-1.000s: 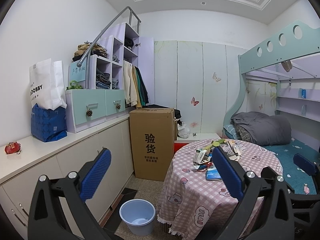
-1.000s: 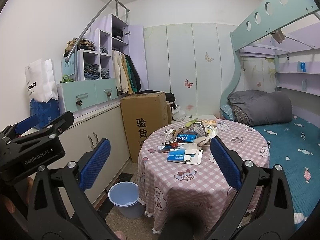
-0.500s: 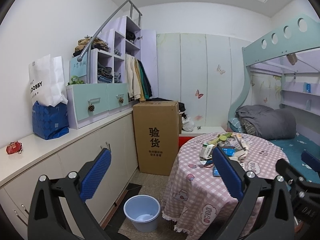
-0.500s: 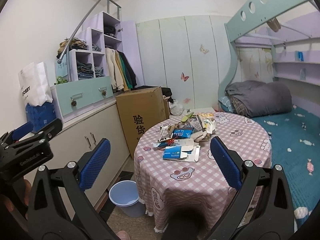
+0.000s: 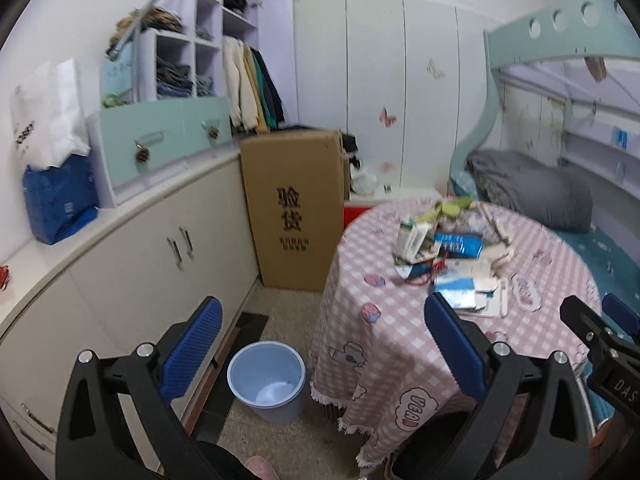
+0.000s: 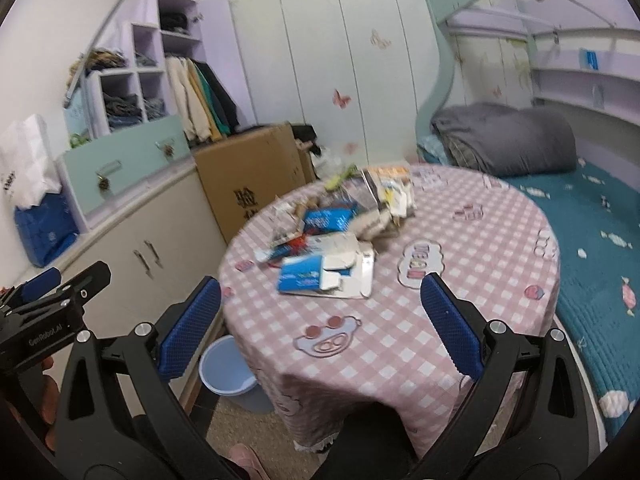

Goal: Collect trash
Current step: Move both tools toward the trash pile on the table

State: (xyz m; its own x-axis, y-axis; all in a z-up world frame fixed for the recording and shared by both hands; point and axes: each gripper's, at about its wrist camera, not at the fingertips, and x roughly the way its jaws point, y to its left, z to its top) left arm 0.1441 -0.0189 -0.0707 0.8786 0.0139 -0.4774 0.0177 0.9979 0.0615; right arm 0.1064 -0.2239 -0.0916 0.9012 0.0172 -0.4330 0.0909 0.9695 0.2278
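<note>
Along the left wall runs a white cabinet (image 5: 132, 248) with a blue bag (image 5: 60, 204) on its top, and a tall cardboard box (image 5: 294, 208) stands at its far end. On the floor between cabinet and table sits a light blue bin (image 5: 267, 380), upright and close beside the tablecloth's fringe. The left gripper (image 5: 320, 344) hangs above the bin and the table's near edge, jaws spread wide and holding nothing. The round table (image 6: 460, 320), under a pink checked cloth, carries the trash (image 6: 332, 240): a loose heap of flattened cartons and wrappers on its left half. The right gripper (image 6: 320, 320) hovers over the cloth near that heap, jaws likewise spread and empty. A bunk bed (image 6: 600, 240) stands at the right.
</note>
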